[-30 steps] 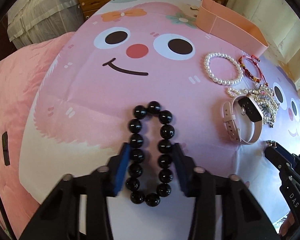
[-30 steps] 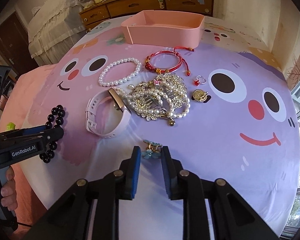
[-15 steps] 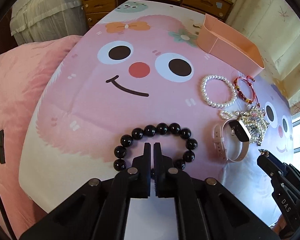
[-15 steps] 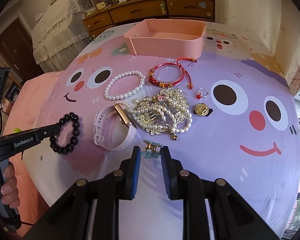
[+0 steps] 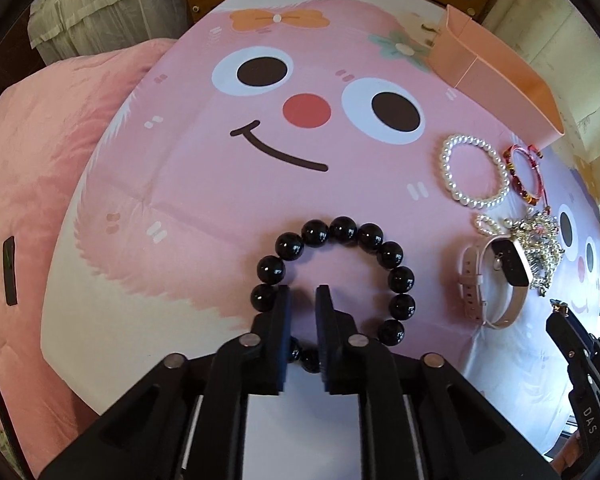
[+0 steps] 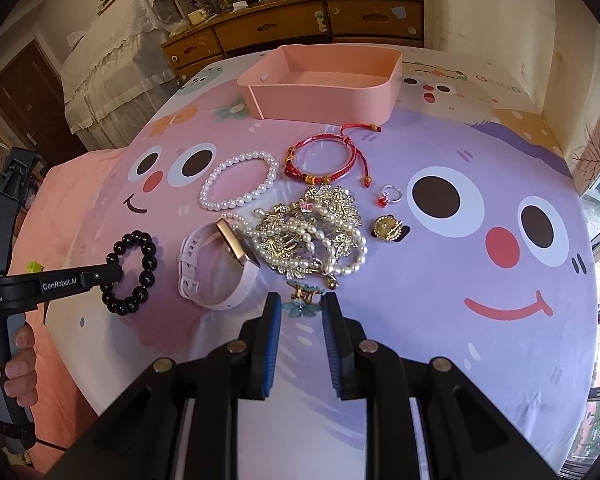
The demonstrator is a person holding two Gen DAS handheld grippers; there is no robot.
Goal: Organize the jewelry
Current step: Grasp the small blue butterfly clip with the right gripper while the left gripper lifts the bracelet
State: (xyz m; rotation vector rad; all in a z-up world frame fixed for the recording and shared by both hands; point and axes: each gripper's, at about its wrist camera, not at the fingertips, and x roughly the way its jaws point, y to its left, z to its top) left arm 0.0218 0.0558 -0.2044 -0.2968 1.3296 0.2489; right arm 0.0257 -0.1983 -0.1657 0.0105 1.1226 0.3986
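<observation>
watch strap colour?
Pale pink watch strap, with a gold-edged dark case; clearest in the right wrist view.

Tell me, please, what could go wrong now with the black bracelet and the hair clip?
The left gripper has only a bead or two of the black bracelet between its fingers; the round beads may slip out. The right gripper may push the hair clip into the pearl pile.

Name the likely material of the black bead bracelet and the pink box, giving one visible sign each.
Black bead bracelet: polished stone or glass, perhaps plastic; each bead carries sharp bright highlights. Pink box: probably matte moulded plastic; thin even walls, rounded corners, no glare.
</observation>
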